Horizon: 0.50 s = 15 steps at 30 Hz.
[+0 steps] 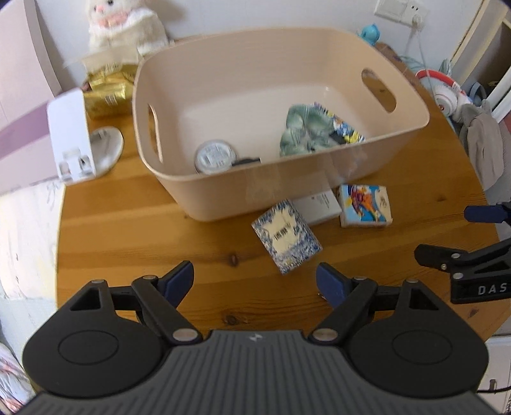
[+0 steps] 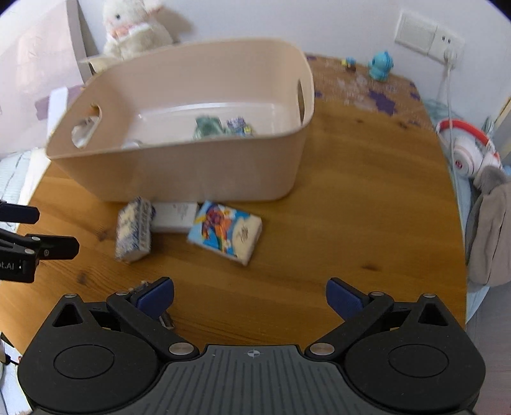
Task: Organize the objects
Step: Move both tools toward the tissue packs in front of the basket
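Wooden tabletop (image 1: 127, 230), round-edged, pushed against a white wall; plush rabbit (image 1: 124, 22) and gold packet (image 1: 108, 92) sat at the back, headphones (image 2: 469, 153) off the far right edge. Beige bin (image 1: 319, 198) stood mid-table, already holding a round tin (image 1: 215, 156) and a crumpled green wrapper (image 1: 303, 131), so it read as the collecting point. Three items lay in a row on the wood just beside its near wall: blue-patterned box (image 1: 287, 237), white box (image 1: 316, 206) between the others and closest to the bin, cartoon-printed box (image 2: 225, 231). You held your left gripper (image 1: 255, 281) low over the table with its jaws spread wide and nothing between them, lined up roughly on the blue-patterned box, likely the next pick. Your right gripper (image 2: 250, 298) hovered the same way, jaws apart and empty, pointed nearer the cartoon-printed box. Neither touched anything. Grouping near the bin wall kept each lift short, by my judgement.
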### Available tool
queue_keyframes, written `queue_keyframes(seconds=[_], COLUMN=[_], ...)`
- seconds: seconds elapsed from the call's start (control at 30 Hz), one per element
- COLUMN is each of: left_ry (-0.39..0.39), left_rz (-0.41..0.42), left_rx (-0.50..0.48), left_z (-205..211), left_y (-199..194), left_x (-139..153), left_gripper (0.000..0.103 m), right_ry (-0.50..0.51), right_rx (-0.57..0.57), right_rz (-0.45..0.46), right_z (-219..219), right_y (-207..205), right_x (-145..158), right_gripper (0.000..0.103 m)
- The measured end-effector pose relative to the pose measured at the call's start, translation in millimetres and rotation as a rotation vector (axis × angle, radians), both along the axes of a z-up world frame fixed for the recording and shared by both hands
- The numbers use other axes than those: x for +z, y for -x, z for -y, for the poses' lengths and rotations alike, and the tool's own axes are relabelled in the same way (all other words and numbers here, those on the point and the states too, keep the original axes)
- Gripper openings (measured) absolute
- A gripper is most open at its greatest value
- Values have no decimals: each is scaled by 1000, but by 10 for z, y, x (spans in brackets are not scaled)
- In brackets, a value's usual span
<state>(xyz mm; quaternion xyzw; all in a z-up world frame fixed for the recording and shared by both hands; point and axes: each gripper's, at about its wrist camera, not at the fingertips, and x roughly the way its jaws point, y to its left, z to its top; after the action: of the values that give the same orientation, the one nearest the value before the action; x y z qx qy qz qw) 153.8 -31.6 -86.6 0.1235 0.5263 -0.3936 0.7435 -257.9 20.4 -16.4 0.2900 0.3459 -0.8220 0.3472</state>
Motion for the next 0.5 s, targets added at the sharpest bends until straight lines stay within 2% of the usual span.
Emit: queue_keyframes(seconds=[0.3,0.5], left_ry=[3,-3], left_rz=[-93,-117], left_rx=[43,67], left_z=[281,441], left_y=[-49,-121], left_x=[-267,-375], left_gripper=[85,85], right_ry=[-32,-21], right_rx=[-42,-64], right_rz=[56,94], right_z=[75,172], right_y=[264,409], right_x=[-226,-296], right_gripper=[103,103])
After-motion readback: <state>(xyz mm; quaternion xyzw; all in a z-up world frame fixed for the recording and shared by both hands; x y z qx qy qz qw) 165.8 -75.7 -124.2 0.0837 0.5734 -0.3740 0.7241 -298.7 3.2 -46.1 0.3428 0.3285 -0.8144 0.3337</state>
